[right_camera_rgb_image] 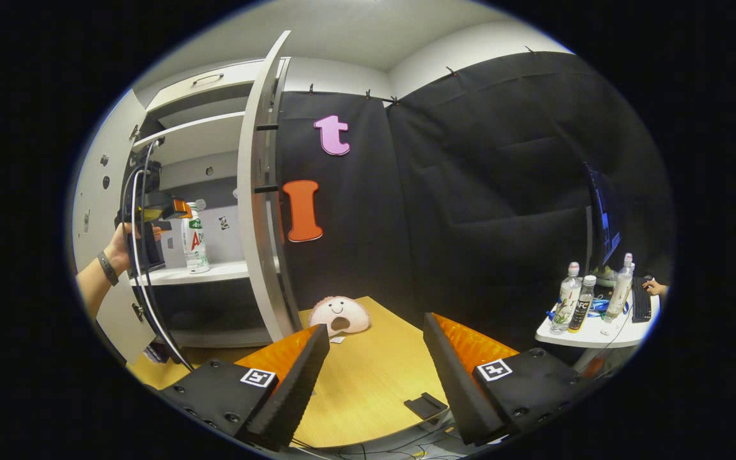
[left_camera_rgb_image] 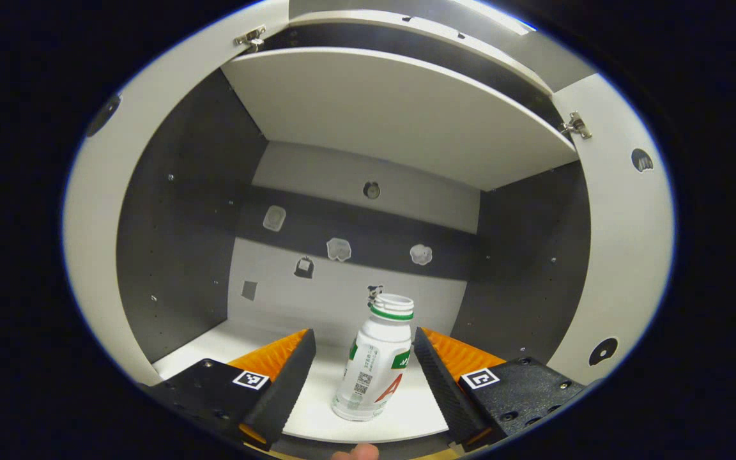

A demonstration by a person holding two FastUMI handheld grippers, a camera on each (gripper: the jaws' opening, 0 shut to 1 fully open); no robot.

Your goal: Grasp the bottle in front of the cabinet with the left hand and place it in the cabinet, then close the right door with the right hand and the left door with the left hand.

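In the left gripper view, the left tool (left_camera_rgb_image: 363, 364) points into an open cabinet (left_camera_rgb_image: 183, 223), its two fingers spread wide on either side of a white bottle (left_camera_rgb_image: 374, 361) with a green neck ring and no cap. The bottle stands upright on the cabinet's white lower shelf (left_camera_rgb_image: 246, 345), near the front edge, with clear gaps between it and each finger, so the tool is open and grips nothing. A second shelf (left_camera_rgb_image: 393, 108) spans the cabinet above, and both doors stand swung out at the far left and right. The right gripper view sees the same scene from farther off and to the side: a hand (right_camera_rgb_image: 122, 252) holds the left tool at the cabinet, the bottle (right_camera_rgb_image: 194, 239) stands on the shelf, and the right door (right_camera_rgb_image: 259, 191) is open edge-on. The right tool (right_camera_rgb_image: 374, 358) hangs open and empty over a wooden surface (right_camera_rgb_image: 368, 377). A pink plush toy (right_camera_rgb_image: 340, 314) lies on the surface's far side. At far right, a small white table (right_camera_rgb_image: 588, 333) carries several bottles beside a monitor.
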